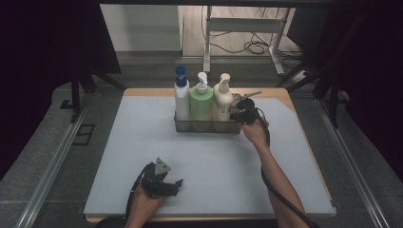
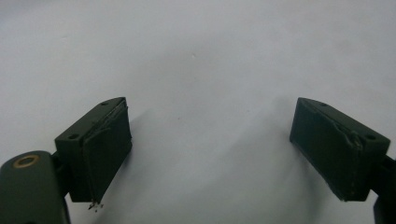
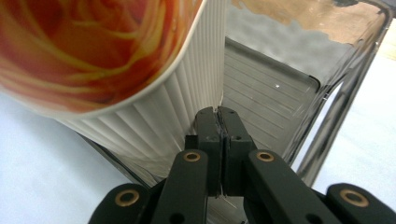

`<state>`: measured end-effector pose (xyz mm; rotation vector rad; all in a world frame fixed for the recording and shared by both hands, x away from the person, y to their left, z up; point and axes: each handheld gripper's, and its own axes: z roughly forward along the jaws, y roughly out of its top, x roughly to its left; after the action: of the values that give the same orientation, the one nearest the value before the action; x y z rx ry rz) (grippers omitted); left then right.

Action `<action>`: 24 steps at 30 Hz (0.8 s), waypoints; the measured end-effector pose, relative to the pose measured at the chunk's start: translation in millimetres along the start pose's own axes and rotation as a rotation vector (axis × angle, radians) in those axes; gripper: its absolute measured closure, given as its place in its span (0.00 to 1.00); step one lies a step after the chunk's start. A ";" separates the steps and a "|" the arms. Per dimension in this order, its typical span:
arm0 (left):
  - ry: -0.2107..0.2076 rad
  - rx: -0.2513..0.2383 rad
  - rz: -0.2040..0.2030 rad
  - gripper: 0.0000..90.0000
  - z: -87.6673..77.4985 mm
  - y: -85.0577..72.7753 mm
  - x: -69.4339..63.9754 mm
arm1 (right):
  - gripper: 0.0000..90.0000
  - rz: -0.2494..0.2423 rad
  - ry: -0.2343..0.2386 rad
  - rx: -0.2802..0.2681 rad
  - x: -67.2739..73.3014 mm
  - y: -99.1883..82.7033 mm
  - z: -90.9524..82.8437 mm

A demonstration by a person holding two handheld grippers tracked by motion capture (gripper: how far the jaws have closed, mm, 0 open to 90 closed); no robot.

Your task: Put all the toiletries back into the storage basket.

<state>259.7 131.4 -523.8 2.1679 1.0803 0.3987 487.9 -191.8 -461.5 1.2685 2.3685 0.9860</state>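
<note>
The right gripper [image 3: 219,112] is clamped shut on the near wall of the clear bin [image 1: 206,127] mid-table, beside the cream bottle [image 3: 140,93]. I'd drag it slow and level so the bottles don't tip. The left gripper [image 2: 210,149] sits open over bare mat.

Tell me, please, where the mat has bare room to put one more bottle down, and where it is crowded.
Free: the blue mat left of the clear bin, and the wide stretch between the bin and the left claw. Crowded: the bin's right end, where the right claw sits shut beside the cream bottle.
</note>
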 end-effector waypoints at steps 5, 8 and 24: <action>0.000 0.000 -0.001 0.14 0.0 0.0 0.0 | 0.98 -0.007 0.008 0.003 3.2 1.0 1.9; 0.000 0.000 -0.001 0.14 0.0 0.0 0.0 | 0.98 -0.010 0.011 0.003 5.7 1.8 3.1; 0.000 -0.001 -0.002 0.14 0.1 0.0 -0.1 | 1.00 -0.021 0.004 0.007 11.1 3.5 3.4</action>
<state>259.8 131.3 -523.9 2.1659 1.0821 0.3980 485.5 -179.9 -460.9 1.2421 2.3854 0.9758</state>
